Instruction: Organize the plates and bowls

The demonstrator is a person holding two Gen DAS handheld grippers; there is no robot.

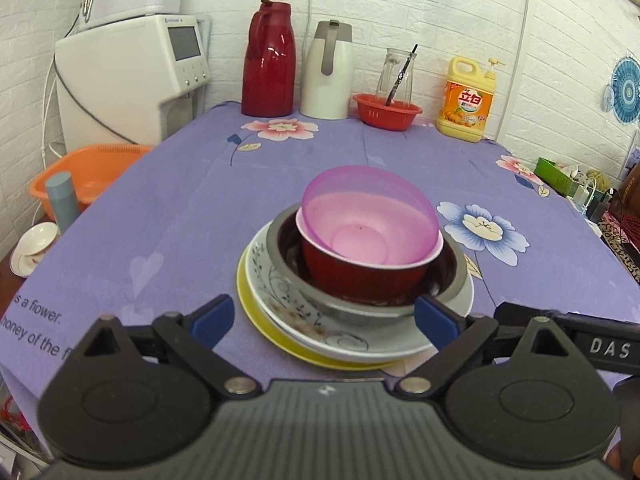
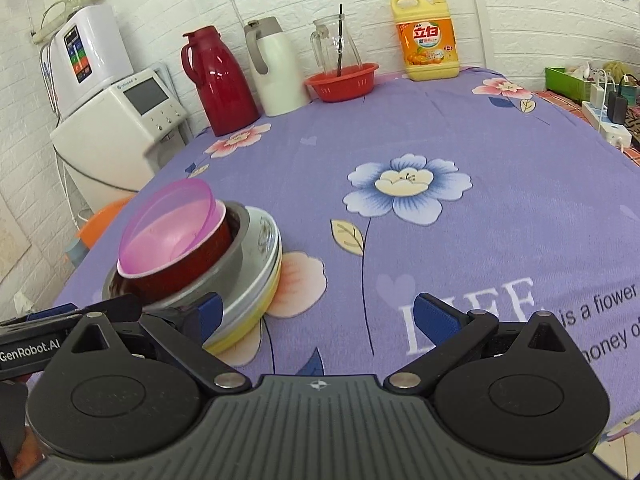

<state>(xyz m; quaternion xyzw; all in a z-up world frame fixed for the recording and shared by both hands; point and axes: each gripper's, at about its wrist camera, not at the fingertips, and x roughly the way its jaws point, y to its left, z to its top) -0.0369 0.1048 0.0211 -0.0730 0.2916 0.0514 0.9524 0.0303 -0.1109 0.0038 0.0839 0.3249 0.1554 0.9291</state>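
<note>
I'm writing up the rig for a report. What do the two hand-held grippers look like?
The left hand-held gripper and the right hand-held gripper match: a grey ribbed body, two round black pivot housings with silver pins, black linkage arms and blue finger pads. Seen from the other camera, their sides carry white lettering: "GenRobot.AI" on the left, "DAS" on the right. No cables or sleeves show.

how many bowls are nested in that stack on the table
3: a pink bowl tilted on top, a red bowl under it, a metal bowl holding both. Smaller ones could be hidden inside.
</note>
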